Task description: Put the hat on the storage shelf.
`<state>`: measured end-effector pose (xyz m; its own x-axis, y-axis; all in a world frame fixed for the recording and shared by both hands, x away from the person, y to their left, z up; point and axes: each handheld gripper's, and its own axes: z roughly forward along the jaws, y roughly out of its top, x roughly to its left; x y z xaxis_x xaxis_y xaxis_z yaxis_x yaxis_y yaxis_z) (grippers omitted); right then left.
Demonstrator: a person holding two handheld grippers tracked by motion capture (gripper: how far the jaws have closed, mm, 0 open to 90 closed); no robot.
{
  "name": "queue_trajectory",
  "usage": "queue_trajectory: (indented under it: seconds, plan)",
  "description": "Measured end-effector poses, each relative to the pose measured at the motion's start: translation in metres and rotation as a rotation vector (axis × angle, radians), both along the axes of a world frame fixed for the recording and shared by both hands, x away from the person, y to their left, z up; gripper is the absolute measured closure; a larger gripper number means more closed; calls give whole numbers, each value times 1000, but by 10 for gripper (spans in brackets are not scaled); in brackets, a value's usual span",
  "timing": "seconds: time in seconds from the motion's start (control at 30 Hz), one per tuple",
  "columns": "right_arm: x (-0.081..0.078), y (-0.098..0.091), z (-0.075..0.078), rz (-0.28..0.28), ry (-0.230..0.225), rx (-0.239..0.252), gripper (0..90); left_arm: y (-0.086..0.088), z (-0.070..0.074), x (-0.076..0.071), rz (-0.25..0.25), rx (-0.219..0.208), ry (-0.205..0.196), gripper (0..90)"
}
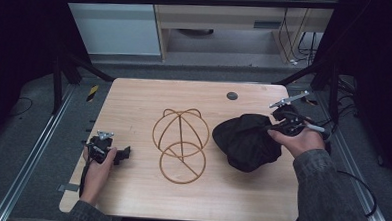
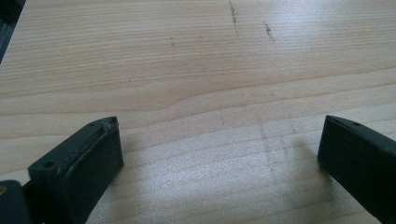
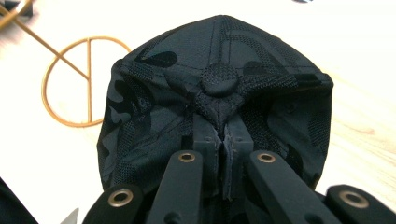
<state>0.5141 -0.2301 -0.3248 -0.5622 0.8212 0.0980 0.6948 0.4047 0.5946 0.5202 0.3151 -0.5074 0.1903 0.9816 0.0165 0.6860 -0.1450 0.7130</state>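
Note:
A black camouflage cap (image 1: 246, 140) lies bunched on the right half of the wooden table (image 1: 130, 187). My right gripper (image 1: 273, 128) is shut on the cap (image 3: 215, 84), pinching the crown fabric just below the top button between its jaws (image 3: 224, 135). A gold wire hat stand (image 1: 180, 145) lies on its side in the middle of the table; its round base (image 3: 79, 84) shows in the right gripper view. My left gripper (image 1: 124, 153) rests near the table's left edge, its jaws (image 2: 219, 154) wide open over bare wood with nothing between them.
A small dark round disc (image 1: 231, 96) sits near the table's far edge. Metal frame rails run along both sides of the table. Cables hang at the back right.

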Motion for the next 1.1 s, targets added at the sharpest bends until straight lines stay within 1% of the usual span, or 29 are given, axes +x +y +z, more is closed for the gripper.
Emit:
queue_trajectory:
  seconds: [0.03, 0.07, 0.17, 0.2, 0.27, 0.3, 0.33, 0.37, 0.7, 0.77, 0.8, 0.87, 0.9, 1.03, 1.07, 1.1]
  plan:
    - [0, 0, 0, 0, 0, 0, 866, 0, 0, 0, 0, 0, 0, 0]
    - [0, -2, 6, -14, -17, 10, 867, 0, 0, 0, 0, 0, 0, 0]
    - [-1, -4, 11, -22, -30, 20, 867, 0, 0, 0, 0, 0, -1, 0]
    - [-1, -7, 17, -33, -44, 32, 867, 0, 0, 0, 0, 0, 0, 0]
    - [-1, -8, 21, -40, -58, 38, 867, 0, 0, 0, 1, -2, -2, 0]
    - [-1, -8, 21, -40, -58, 38, 867, 0, 0, 0, 1, -2, -2, 0]
    - [-1, -9, 28, -50, -70, 50, 868, 0, 0, 0, 2, -2, -2, 0]
    - [-1, -9, 28, -50, -70, 50, 868, 0, 0, 0, 2, -2, -2, 0]
    - [-1, -14, 63, -84, -136, 65, 869, 0, 0, 0, 2, -2, -2, 0]
    - [-1, -14, 65, -84, -141, 68, 869, 0, 0, 0, 2, -2, 0, 0]
    - [-1, -14, 73, -84, -150, 74, 869, 0, 0, 0, 2, -2, 0, 0]
    - [-1, -13, 75, -84, -155, 78, 869, 0, 0, 0, 2, -2, 0, 0]
    - [-1, -11, 81, -85, -169, 85, 870, 0, 0, 0, 2, -2, 0, 0]
    - [-1, -6, 92, -75, -196, 100, 870, 0, 0, 0, 2, -1, 0, 0]
    - [-1, -6, 92, -75, -196, 100, 870, 0, 0, 0, 2, -1, 0, 0]
    - [-2, -3, 97, -70, -215, 111, 871, 0, 0, 0, 2, -2, 0, 0]
